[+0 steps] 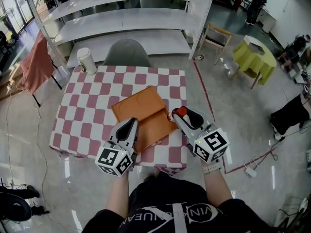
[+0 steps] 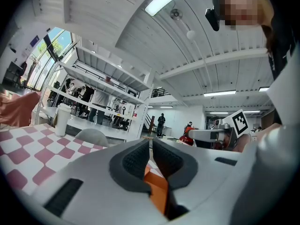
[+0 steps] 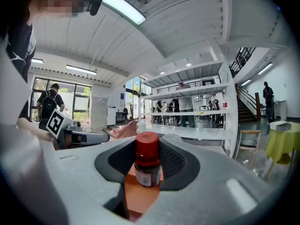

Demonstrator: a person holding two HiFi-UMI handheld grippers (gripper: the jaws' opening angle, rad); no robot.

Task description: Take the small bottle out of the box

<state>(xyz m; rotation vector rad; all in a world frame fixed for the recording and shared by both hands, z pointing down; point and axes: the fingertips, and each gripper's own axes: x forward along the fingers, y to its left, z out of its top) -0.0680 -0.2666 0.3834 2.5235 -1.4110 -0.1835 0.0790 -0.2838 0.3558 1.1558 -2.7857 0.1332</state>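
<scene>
With my left gripper (image 1: 131, 124) pinched narrow on the near edge of the flat orange cardboard box (image 1: 141, 106), my right gripper (image 1: 178, 116) clamped the small red-capped dark glass bottle (image 3: 147, 165) over its right edge, so I reckoned a slow, straight, upright lift best.

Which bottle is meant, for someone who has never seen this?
On the pink-checked table lies an open orange box. At its right edge, the right tool grips the small bottle: dark with a red cap, unlike the white cup at the table's far corner.
</scene>
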